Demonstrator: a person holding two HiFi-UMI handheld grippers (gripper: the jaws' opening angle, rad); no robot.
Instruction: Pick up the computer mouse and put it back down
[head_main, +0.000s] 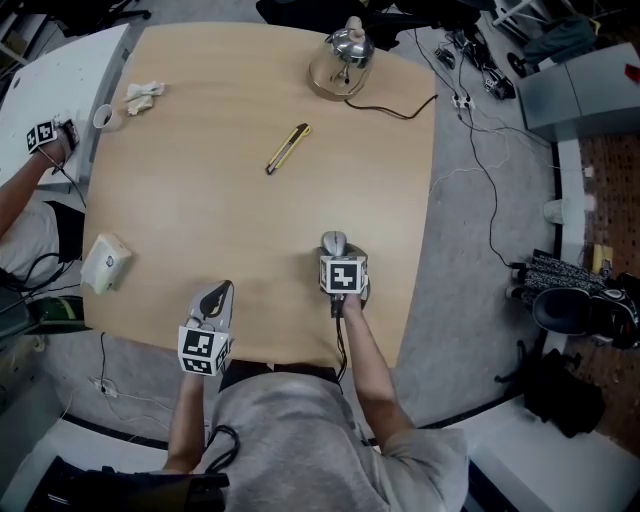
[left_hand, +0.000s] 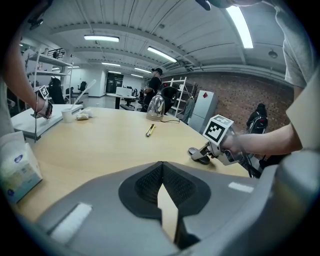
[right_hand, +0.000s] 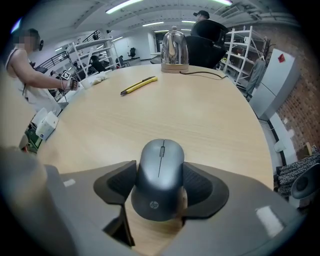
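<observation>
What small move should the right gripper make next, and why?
Probably a short, straight lift: the right gripper looks clamped on both sides of the computer mouse, which seems to rest on the table.

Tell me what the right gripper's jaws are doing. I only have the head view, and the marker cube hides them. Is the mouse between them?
Observer: Yes. The right gripper view shows the computer mouse between the right gripper's pads, which touch both its flanks.
Operator: Is it off the table?
Observer: It seems not. In the left gripper view it lies low on the table, under that gripper.
Operator: And the left gripper?
Observer: Its own view shows the left gripper with jaw tips together and nothing between them.
</observation>
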